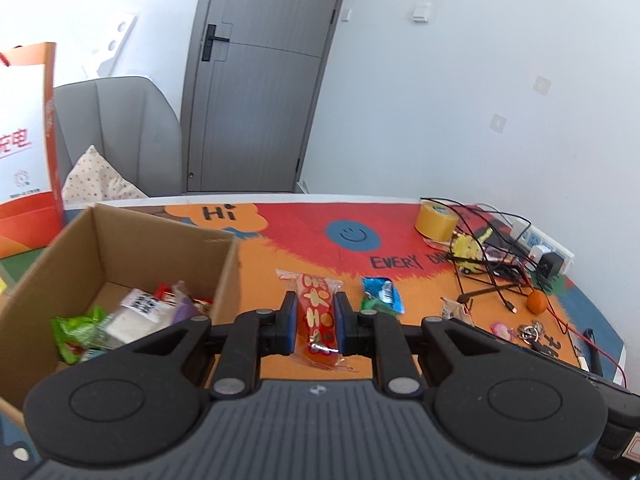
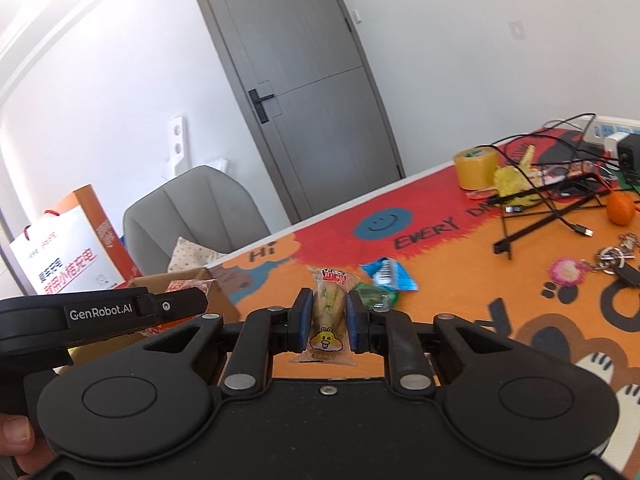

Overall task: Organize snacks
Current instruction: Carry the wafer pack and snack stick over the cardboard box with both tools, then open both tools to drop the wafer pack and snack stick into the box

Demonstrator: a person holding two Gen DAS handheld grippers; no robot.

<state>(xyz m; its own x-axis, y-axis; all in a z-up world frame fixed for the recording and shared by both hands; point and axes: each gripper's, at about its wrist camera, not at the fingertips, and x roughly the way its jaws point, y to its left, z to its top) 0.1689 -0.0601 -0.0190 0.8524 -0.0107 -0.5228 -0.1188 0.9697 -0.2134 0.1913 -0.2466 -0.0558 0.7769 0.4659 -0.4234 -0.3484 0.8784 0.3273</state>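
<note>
— Left wrist view: what's in hand?
— The left hand-held gripper (image 1: pixel 316 318) clamps a red snack packet (image 1: pixel 318 314) just right of the cardboard box (image 1: pixel 160 236); the right hand-held gripper (image 2: pixel 329 322) pinches a yellowish snack packet (image 2: pixel 329 312) over the table (image 2: pixel 460 280).
— Next?
— Probably carry both left and release them in the box.

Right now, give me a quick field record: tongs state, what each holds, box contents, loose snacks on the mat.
left tongs: shut on red snack packet
right tongs: shut on yellow snack packet
cardboard box: open, several wrapped snacks inside, including a green packet
loose on mat: blue packet, green wrapper beside it
mat: orange and red, smiley print
non-snack clutter: tape roll, cables, keys, orange fruit
</note>
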